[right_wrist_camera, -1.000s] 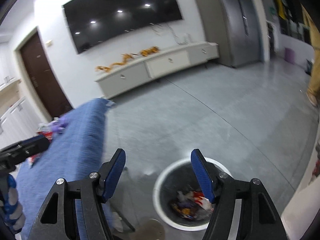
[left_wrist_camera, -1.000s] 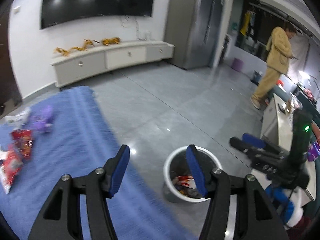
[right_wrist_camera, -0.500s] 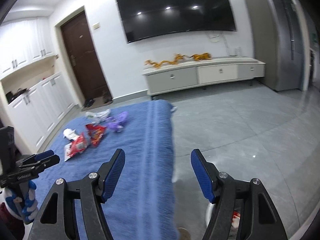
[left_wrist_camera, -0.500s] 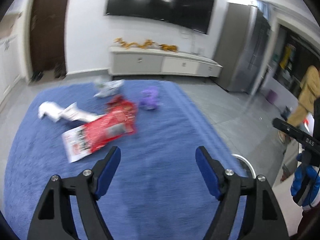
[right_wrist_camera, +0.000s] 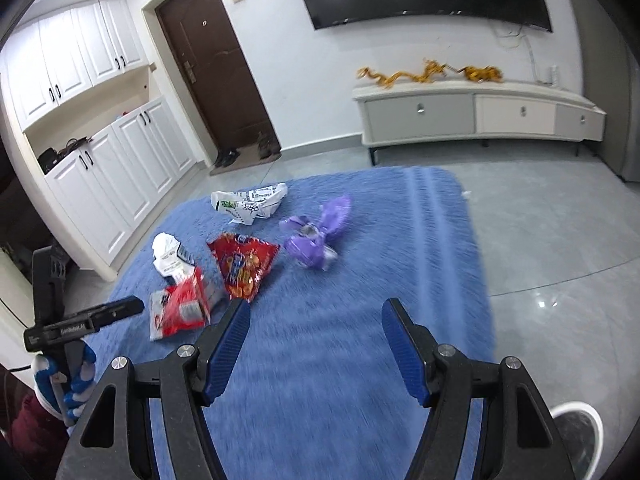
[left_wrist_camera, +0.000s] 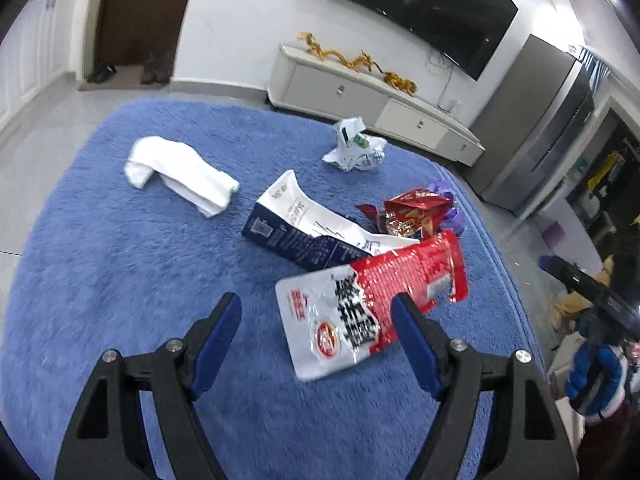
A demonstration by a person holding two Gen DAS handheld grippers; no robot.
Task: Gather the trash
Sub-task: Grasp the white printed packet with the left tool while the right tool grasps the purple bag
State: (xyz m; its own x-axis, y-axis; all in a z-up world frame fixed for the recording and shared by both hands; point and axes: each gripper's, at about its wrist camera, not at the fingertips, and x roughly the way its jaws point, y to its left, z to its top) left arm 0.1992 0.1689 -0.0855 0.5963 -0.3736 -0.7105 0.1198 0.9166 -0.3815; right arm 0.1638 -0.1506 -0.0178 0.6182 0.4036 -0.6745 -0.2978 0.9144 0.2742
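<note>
1. I am looking down at the big blue rug (left_wrist_camera: pixel 120 280). All the trash left to pick up lies on it. The white bin (right_wrist_camera: pixel 580 420) shows only as a rim, low on the right in my right view.
2. My left tongs (left_wrist_camera: pixel 316 328) are wide open and hold nothing. The jaws have just been opening. My right tongs (right_wrist_camera: pixel 316 332) are open too, a bit less wide, and also hold nothing.
3. The red and white wrapper (left_wrist_camera: pixel 368 308) is the closest piece to my left tongs. It lies just in front of them and a bit to the right, and its near end reaches the right jaw.
4. Its long side runs on a slant, from the white end near me up to the red end far right. I think I should roll my left hand so the jaws close across the short way.
5. In my right view that same wrapper lies off to the left, so my left hand is nearer.
6. The dark box (left_wrist_camera: pixel 304 236) lies just behind it and touches it. The purple wrapper (right_wrist_camera: pixel 312 240) sits closer to my right tongs.
</note>
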